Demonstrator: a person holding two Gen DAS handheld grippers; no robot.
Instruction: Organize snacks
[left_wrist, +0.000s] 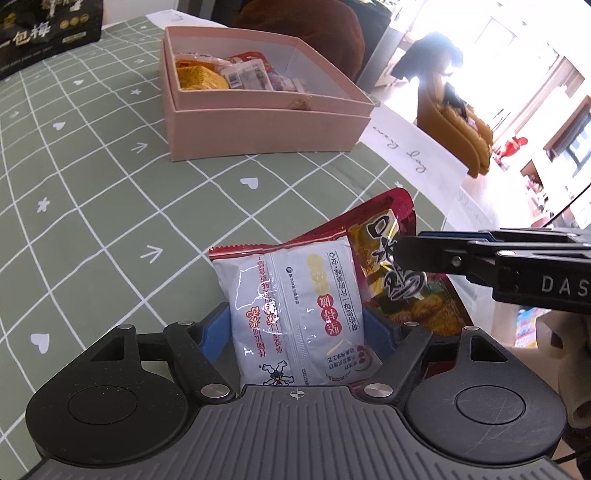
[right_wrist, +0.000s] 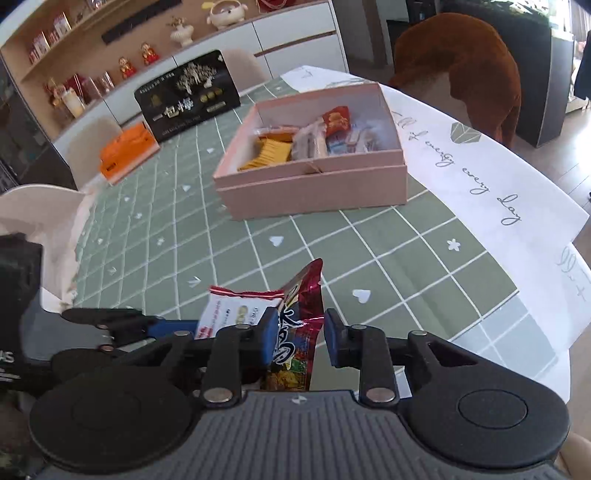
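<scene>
Sunlit room, brown chair (right_wrist: 461, 70)

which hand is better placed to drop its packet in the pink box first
Likely the left: its fingers are shut on the white packet, with bare cloth ahead to the pink box. The right fingers hold the red packet looser; the box sits equally open to it.

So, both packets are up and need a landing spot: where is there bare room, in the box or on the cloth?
In the pink box, the near strip and right end look bare; snacks crowd its back-left. The green cloth between box and grippers is open, as is the white paper right of the box. The far-left corner is crowded by the black box and orange box.
</scene>
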